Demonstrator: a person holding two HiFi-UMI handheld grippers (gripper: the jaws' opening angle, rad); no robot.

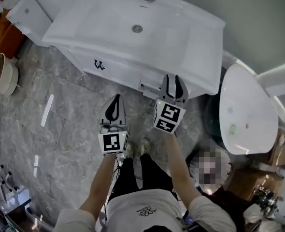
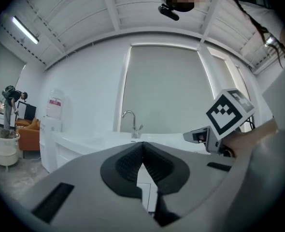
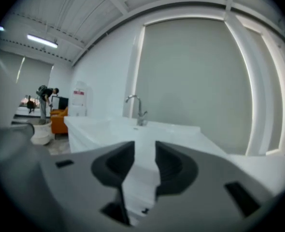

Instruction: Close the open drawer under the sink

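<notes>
The drawer (image 1: 149, 87) is sitting under the front rim of the white sink (image 1: 108, 18), showing in the head view as a narrow white ledge jutting out from the vanity cabinet (image 1: 92, 57). How far out it is standing I cannot tell.

The right gripper (image 1: 174, 81) is hovering just beside that ledge, to its right, pointing at the cabinet front below the rim. No view shows it touching the drawer. In the right gripper view the right gripper (image 3: 145, 146) is holding its jaws moderately apart with nothing between them. Through the gap the sink top and a chrome faucet (image 3: 137, 111) are showing.

The left gripper (image 1: 115, 100) is hanging further left and a little back from the cabinet, over the grey marble floor (image 1: 60, 129). In the left gripper view the left gripper (image 2: 142, 146) is keeping its jaws together, the dark pads meeting at the tips and pinching nothing. The faucet (image 2: 130, 124) is rising beyond it, and the right gripper's marker cube (image 2: 229, 112) is showing at the right.

The person is standing directly in front of the sink, both forearms reaching forward, shoes (image 1: 137, 149) just behind the left gripper's marker cube.

A white oval fixture (image 1: 241, 110) is standing to the right of the vanity. A beige bucket (image 1: 0, 74) is sitting on the floor to the left. A second person (image 1: 215, 187) is crouching at the lower right.
</notes>
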